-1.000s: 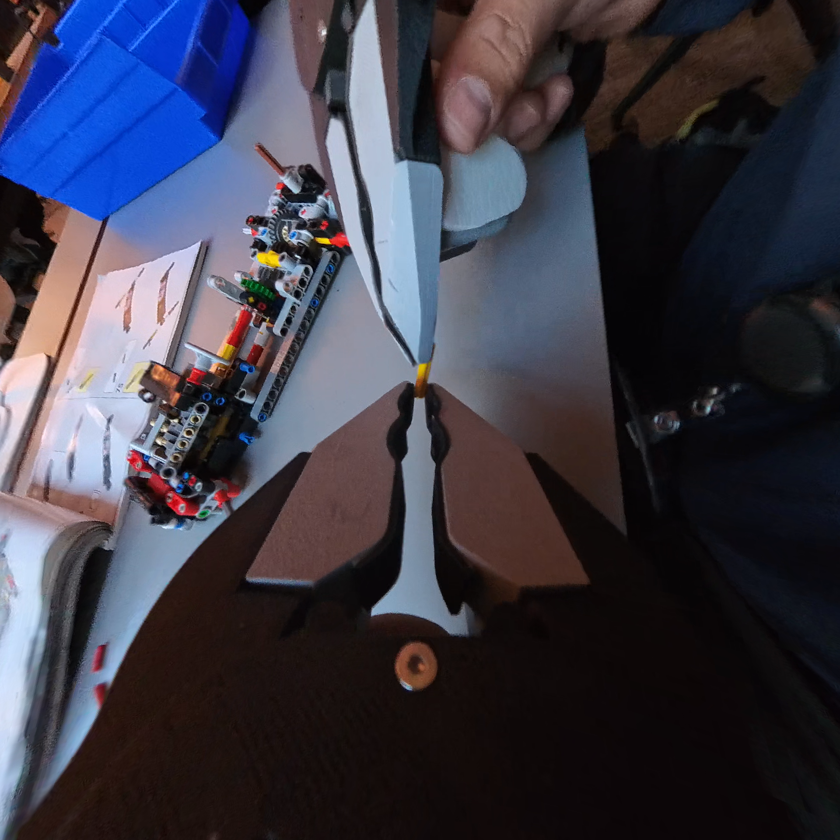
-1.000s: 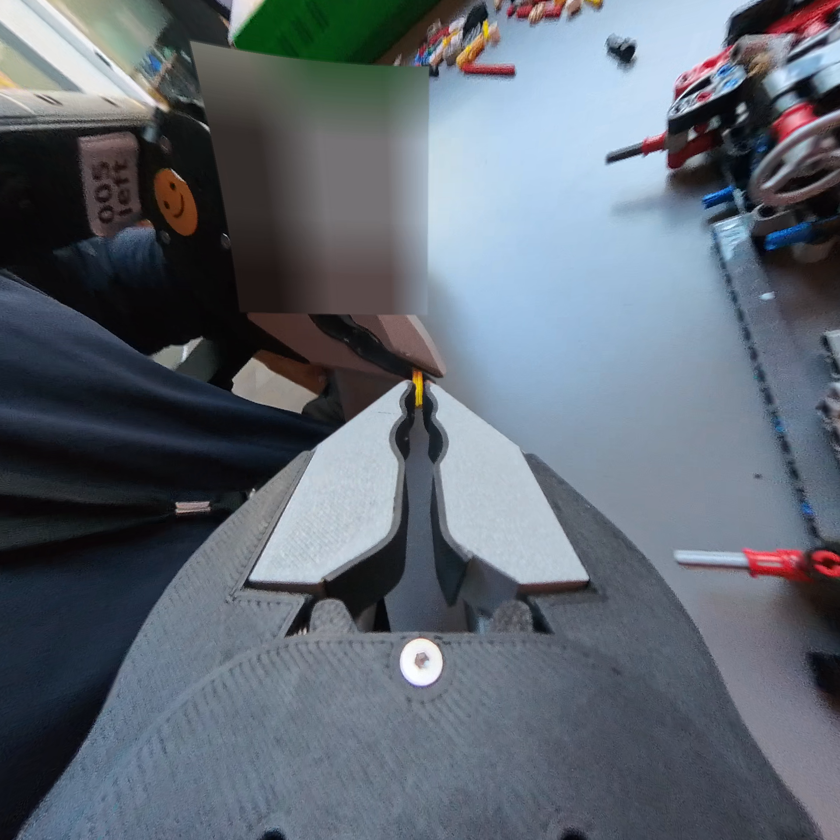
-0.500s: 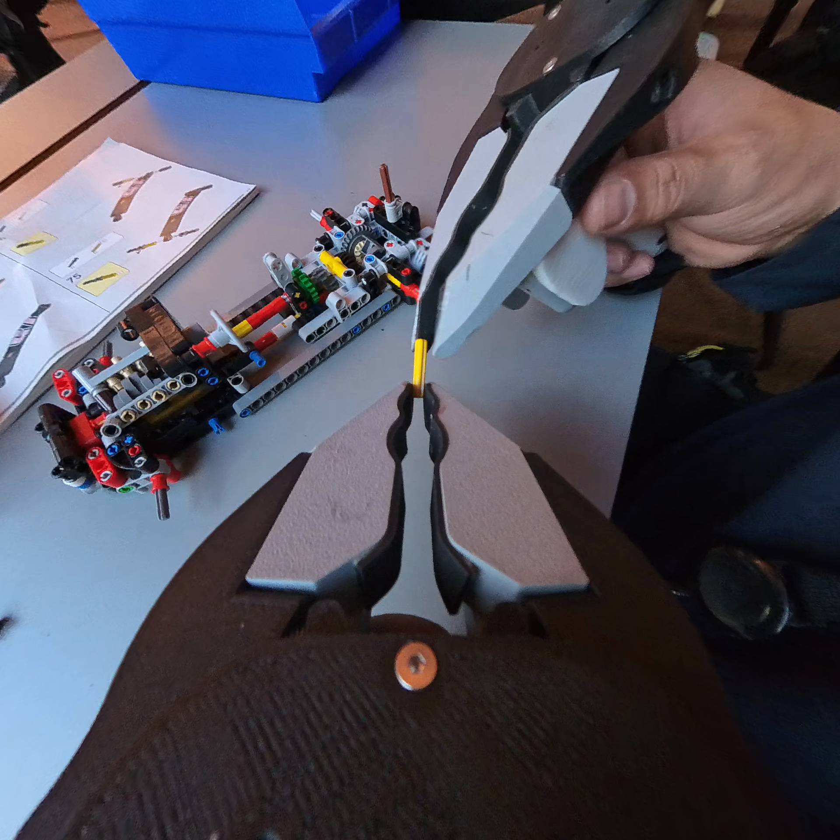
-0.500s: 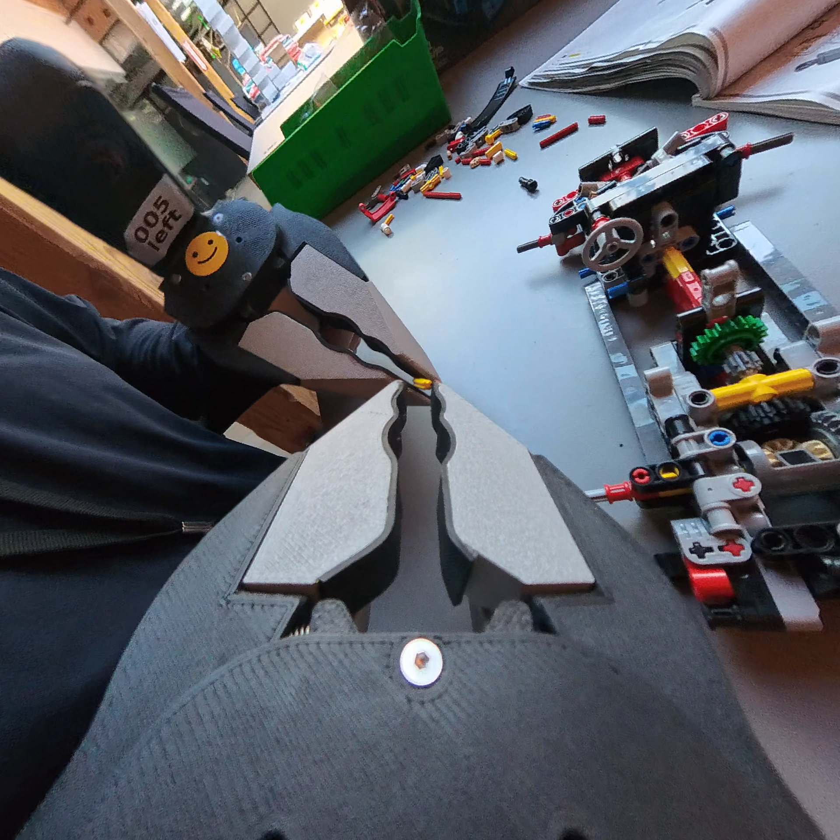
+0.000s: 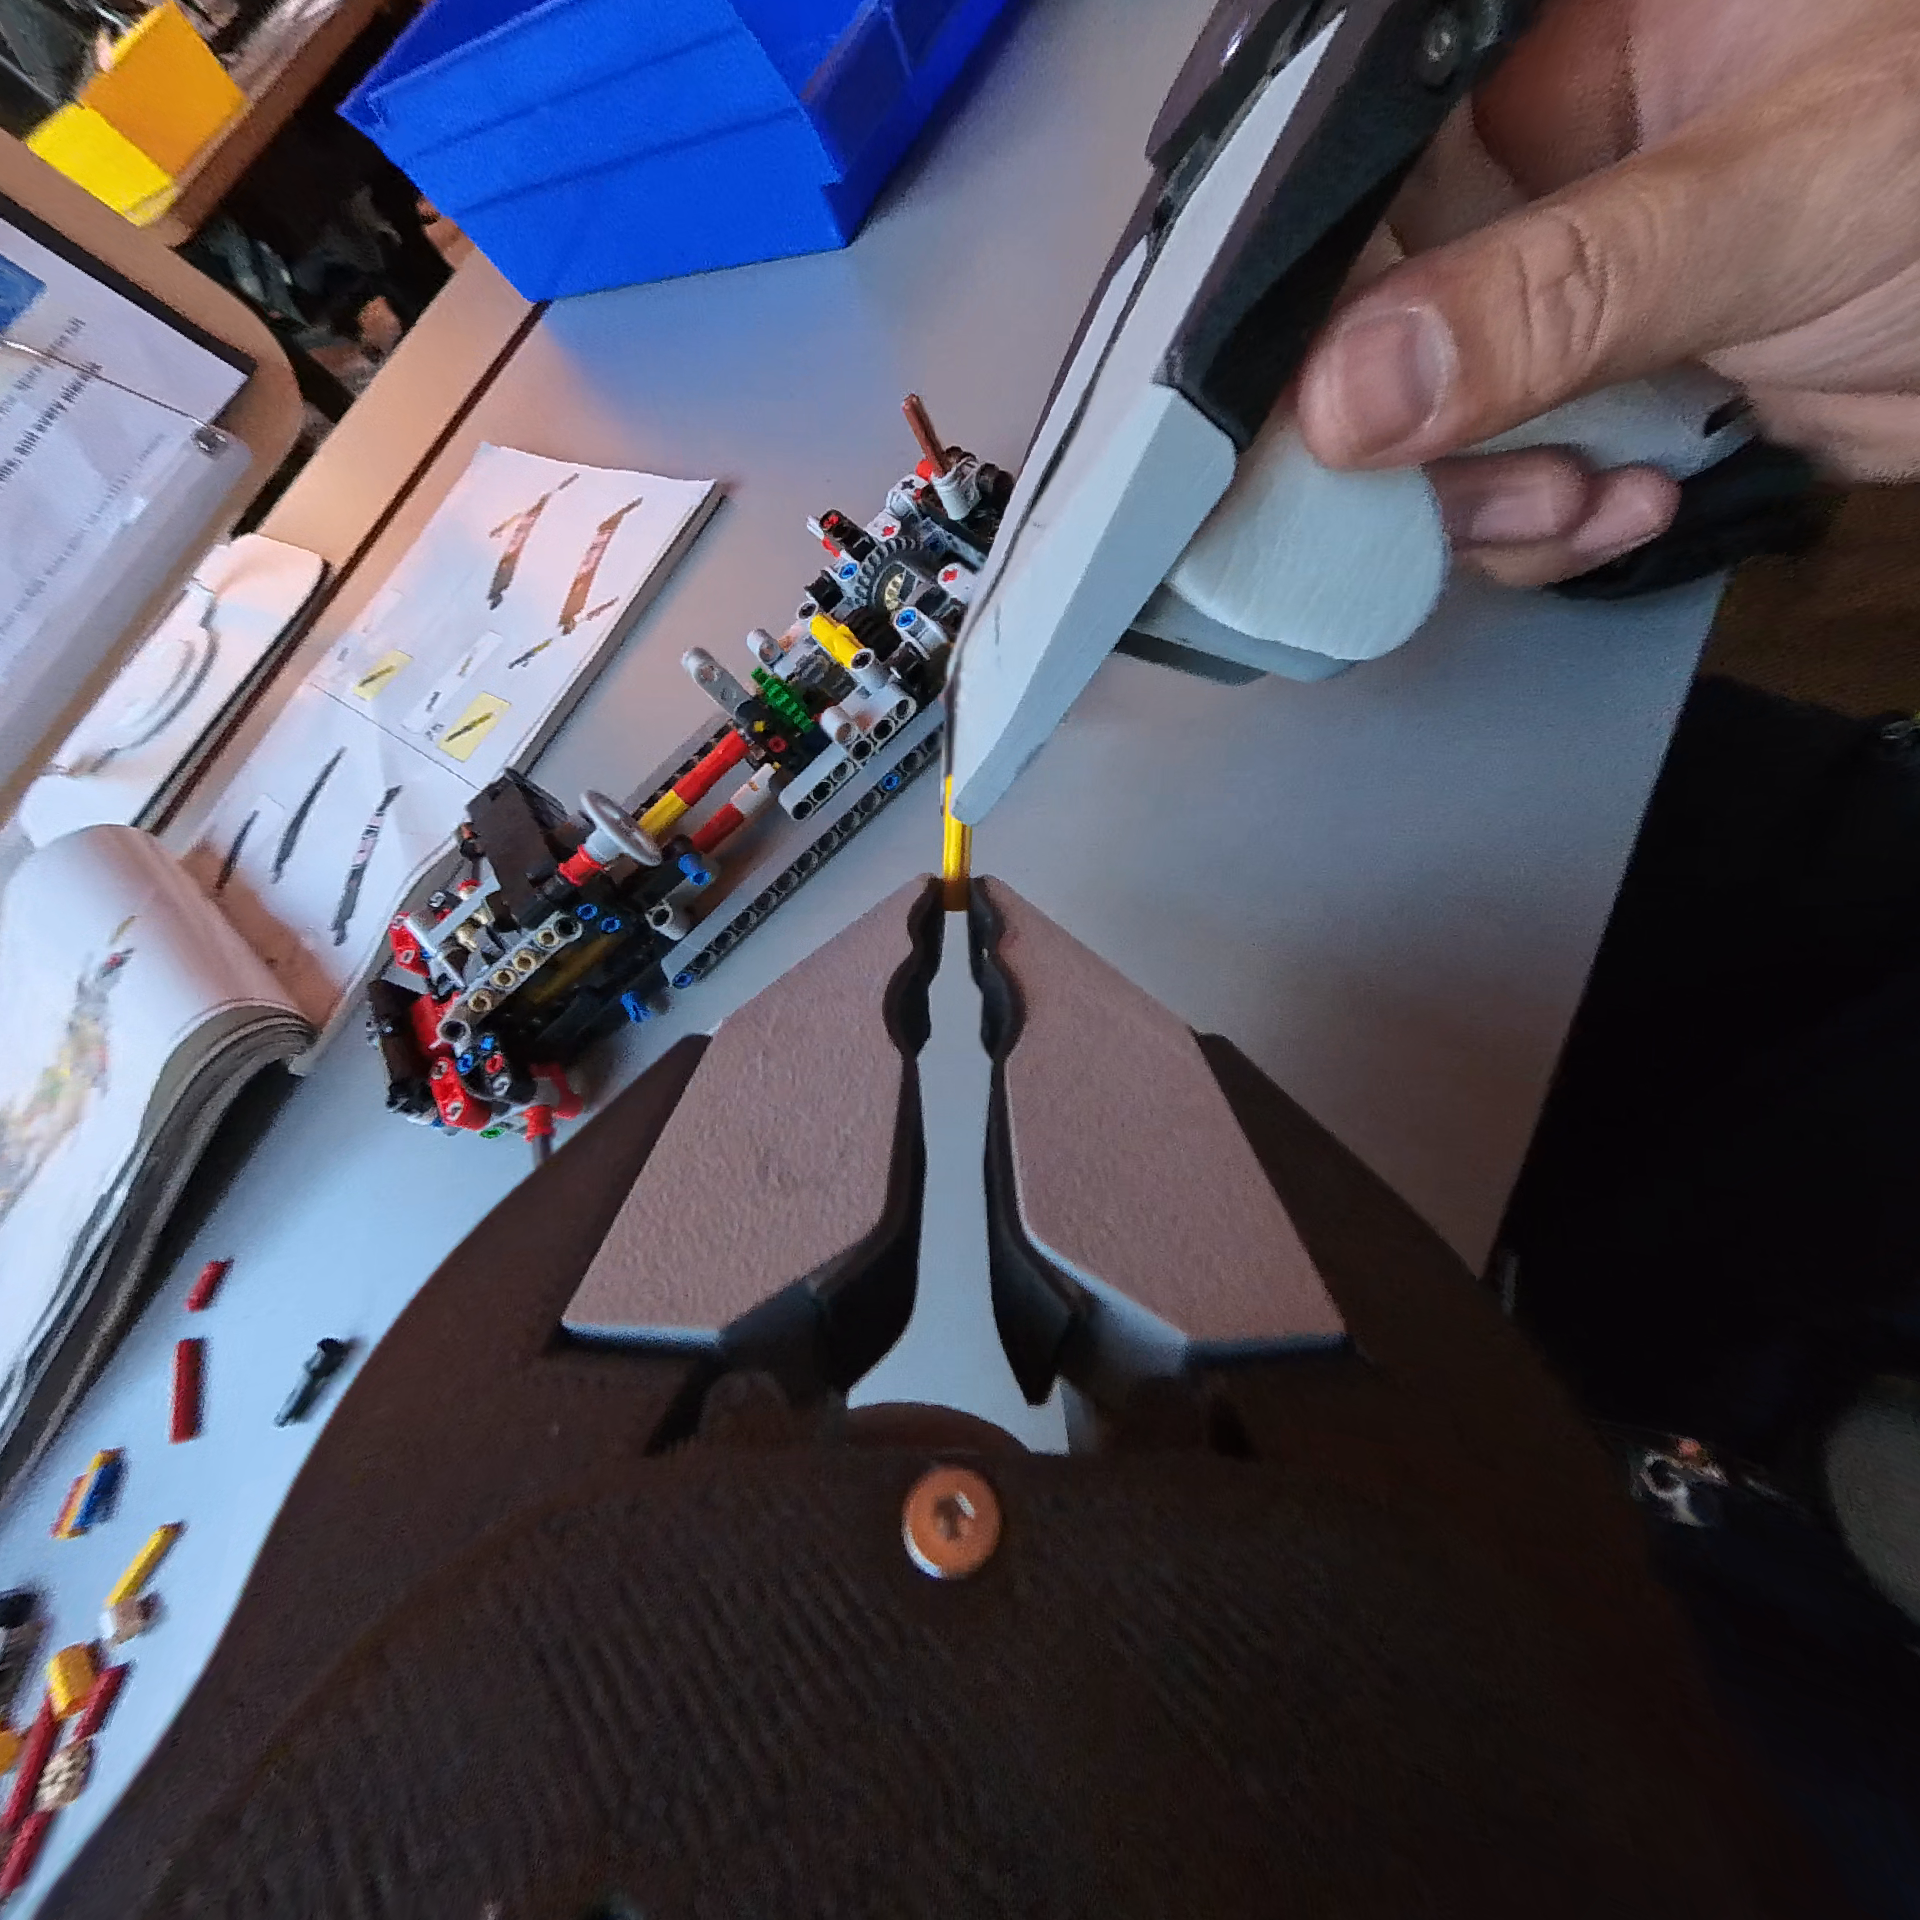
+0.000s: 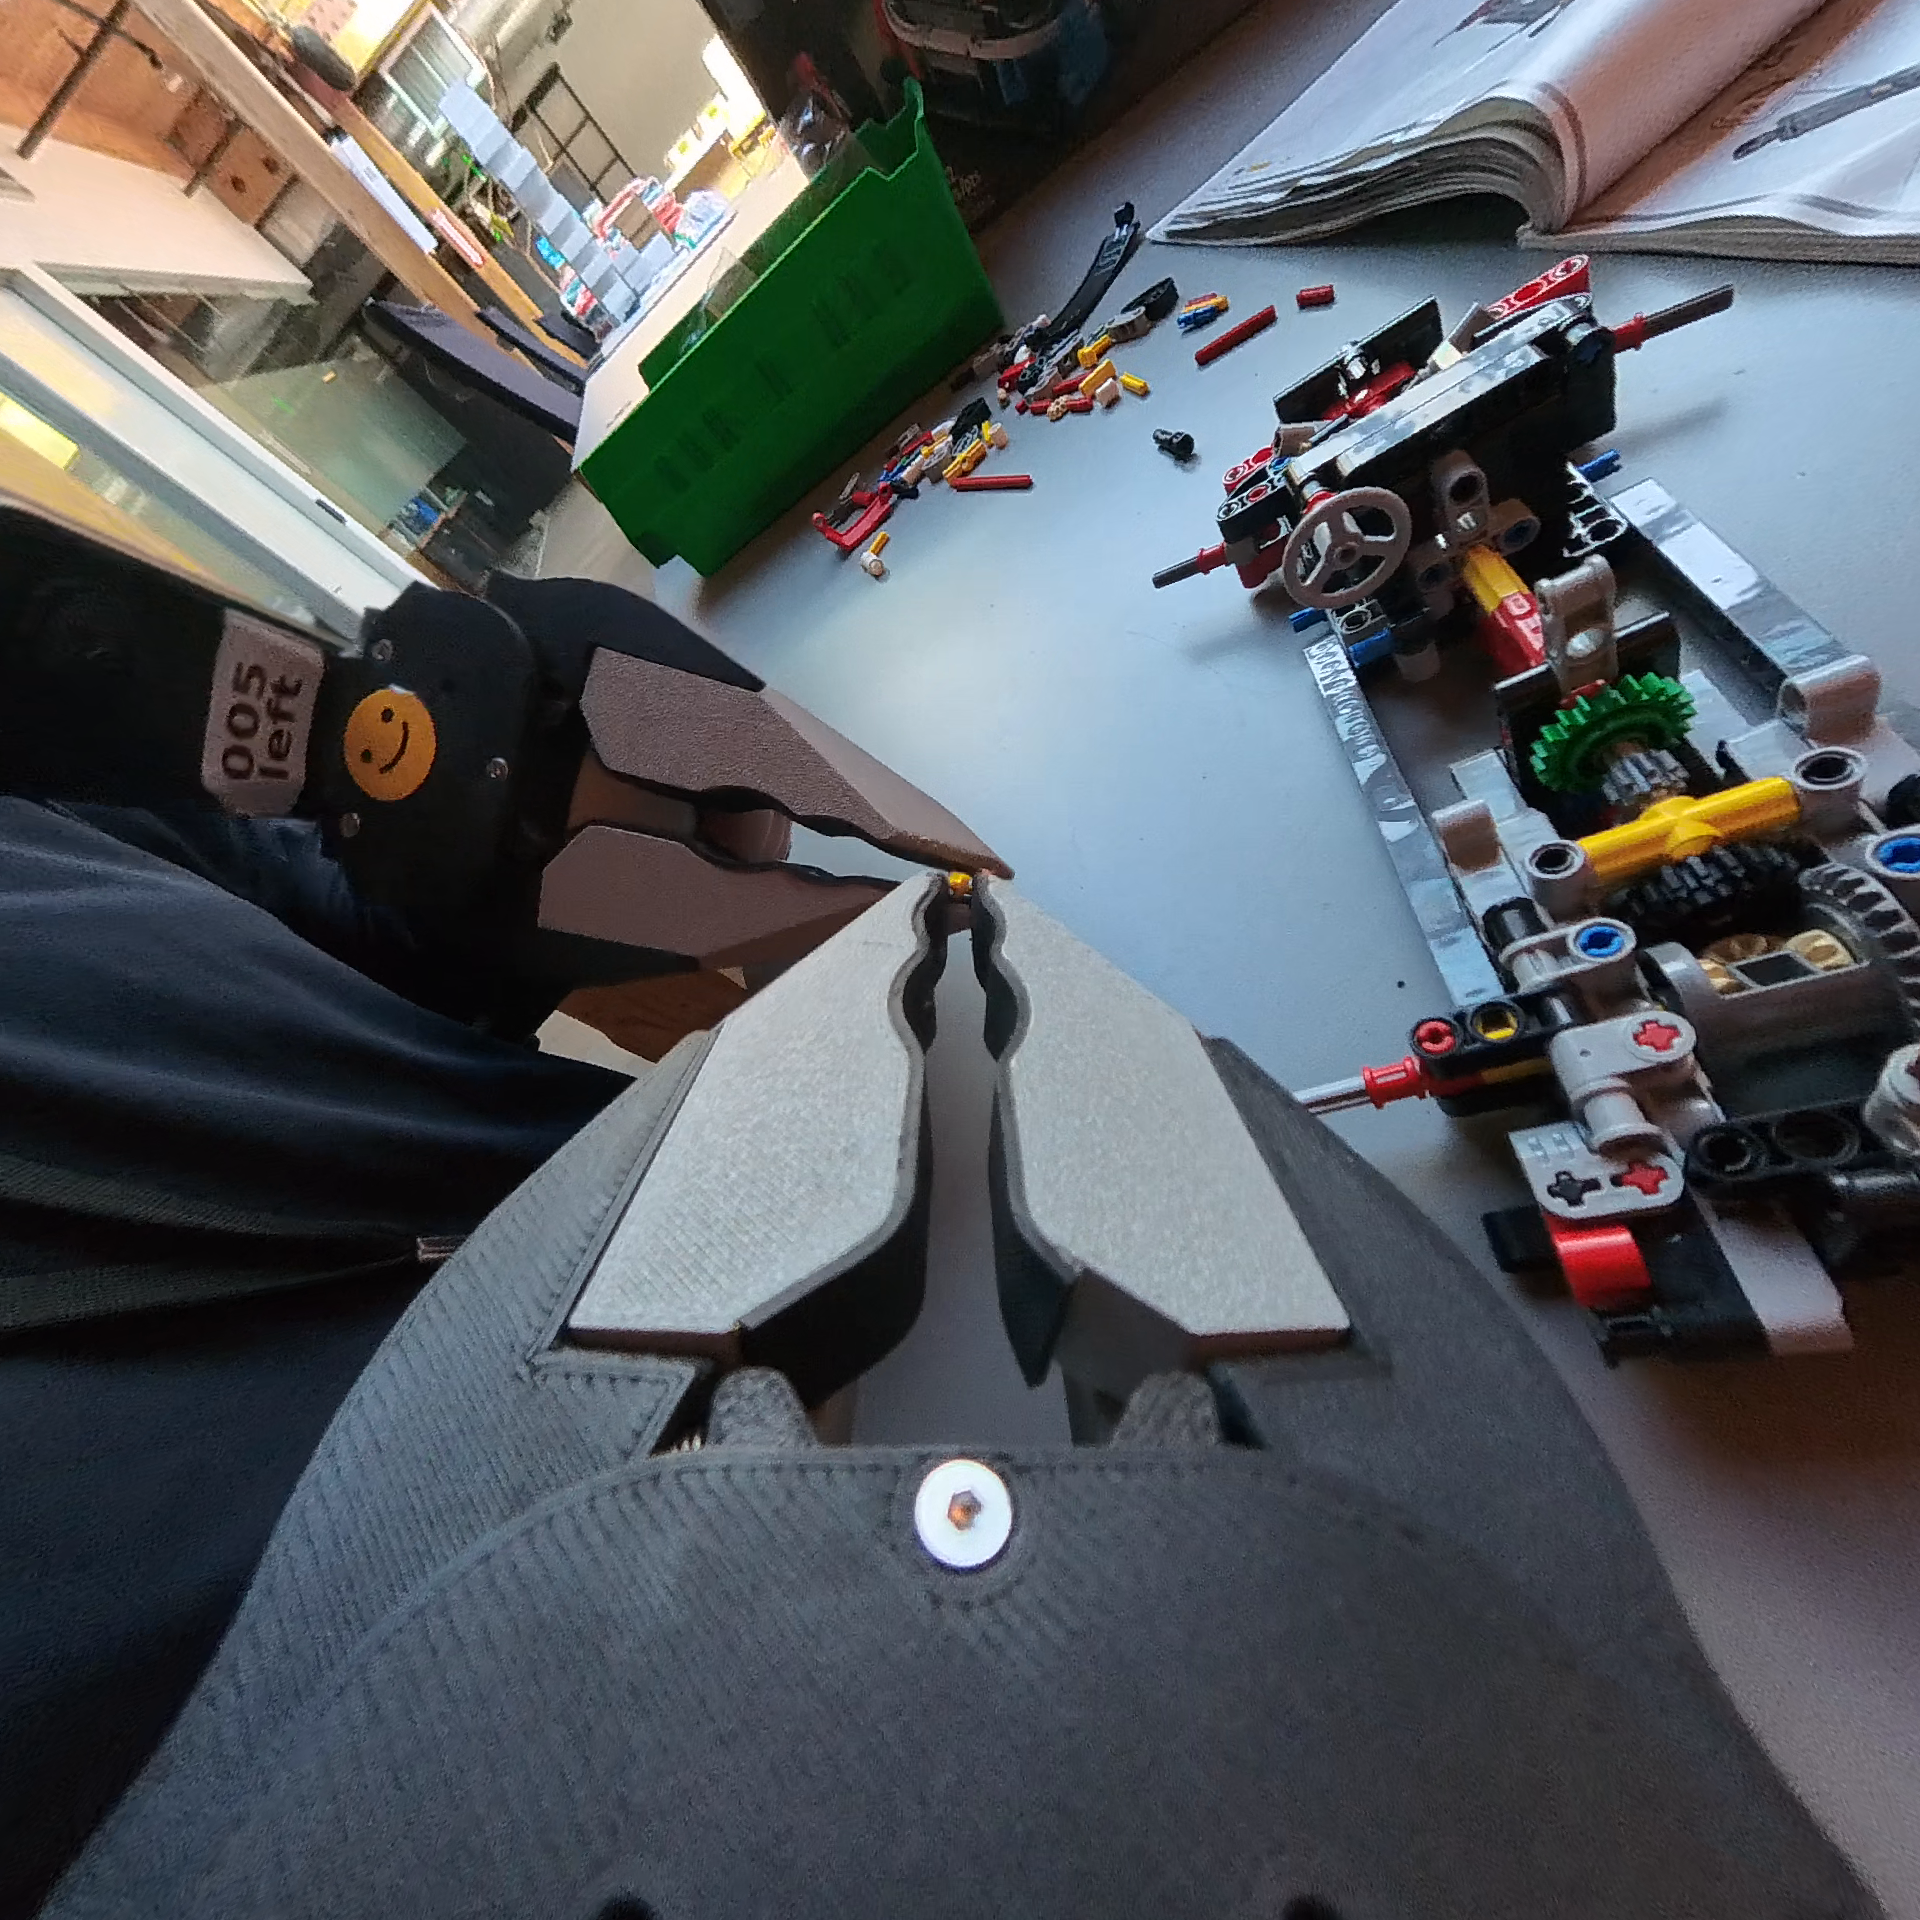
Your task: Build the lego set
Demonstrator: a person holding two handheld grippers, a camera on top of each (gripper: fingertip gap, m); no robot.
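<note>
On the grey table (image 5: 1299, 935) lies the half-built brick chassis (image 5: 727, 810); above it our left gripper (image 5: 954, 896) and right gripper (image 6: 958, 885) each clamp one end of a thin yellow rod (image 5: 953, 847) (tip-only grips), so any twist could make it slip

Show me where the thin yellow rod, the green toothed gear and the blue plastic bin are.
thin yellow rod (image 5: 953, 854), left wrist view, mid shaft.
green toothed gear (image 6: 1605, 729), right wrist view, toothed face.
blue plastic bin (image 5: 665, 135), left wrist view, front wall.
</note>
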